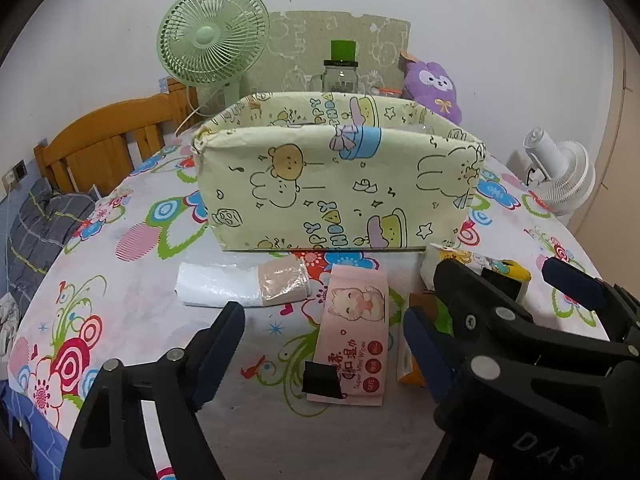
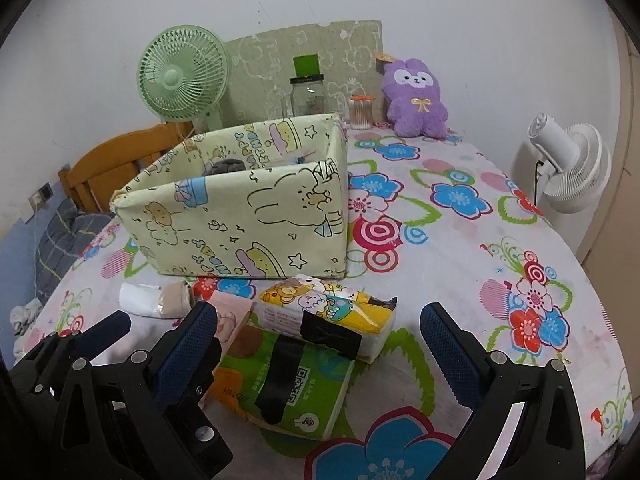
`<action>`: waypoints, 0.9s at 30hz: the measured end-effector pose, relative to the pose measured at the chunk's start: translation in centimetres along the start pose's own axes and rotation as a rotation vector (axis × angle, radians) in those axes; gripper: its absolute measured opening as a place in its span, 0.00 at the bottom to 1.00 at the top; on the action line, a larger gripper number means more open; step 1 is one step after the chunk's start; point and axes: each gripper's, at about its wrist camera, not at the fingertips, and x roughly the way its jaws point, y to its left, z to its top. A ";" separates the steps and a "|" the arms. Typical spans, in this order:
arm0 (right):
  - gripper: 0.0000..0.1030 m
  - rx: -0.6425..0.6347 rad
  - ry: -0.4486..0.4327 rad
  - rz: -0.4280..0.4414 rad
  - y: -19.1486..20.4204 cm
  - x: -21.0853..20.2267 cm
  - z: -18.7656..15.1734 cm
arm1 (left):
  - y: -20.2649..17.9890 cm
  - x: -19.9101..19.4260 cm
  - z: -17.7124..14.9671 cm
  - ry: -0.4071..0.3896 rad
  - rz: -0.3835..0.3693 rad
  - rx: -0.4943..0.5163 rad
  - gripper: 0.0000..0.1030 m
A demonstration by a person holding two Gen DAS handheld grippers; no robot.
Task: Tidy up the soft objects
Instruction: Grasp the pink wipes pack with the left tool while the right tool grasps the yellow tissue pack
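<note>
A pale yellow cartoon-print box (image 1: 336, 184) stands on the flowered table; it also shows in the right wrist view (image 2: 240, 220), with a grey soft item (image 2: 226, 166) inside. In front of it lie a white plastic roll with a tan band (image 1: 248, 286), a pink wet-wipes pack (image 1: 354, 332), a yellow cartoon tissue pack (image 2: 324, 318) and a green tissue pack (image 2: 296, 386). My left gripper (image 1: 324, 344) is open over the wipes pack. My right gripper (image 2: 320, 344) is open around the tissue packs and also shows in the left wrist view (image 1: 508, 276).
A green desk fan (image 1: 212, 40), a glass jar with a green cap (image 1: 340, 74), a cotton-swab jar (image 2: 362, 112) and a purple plush toy (image 2: 416, 100) stand at the back. A white fan (image 2: 568, 168) is at the right edge. A wooden bed frame (image 1: 100, 136) is left.
</note>
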 end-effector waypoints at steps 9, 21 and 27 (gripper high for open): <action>1.00 0.015 0.026 -0.011 -0.4 1.3 0.0 | -0.8 0.4 0.0 0.026 -0.037 0.025 0.59; 1.00 0.024 0.052 -0.011 -0.4 2.3 0.4 | -0.4 1.1 0.1 0.059 -0.038 0.023 0.42; 1.00 0.022 0.083 -0.017 -0.4 3.0 0.5 | -1.1 1.6 -0.1 0.080 -0.081 0.034 0.42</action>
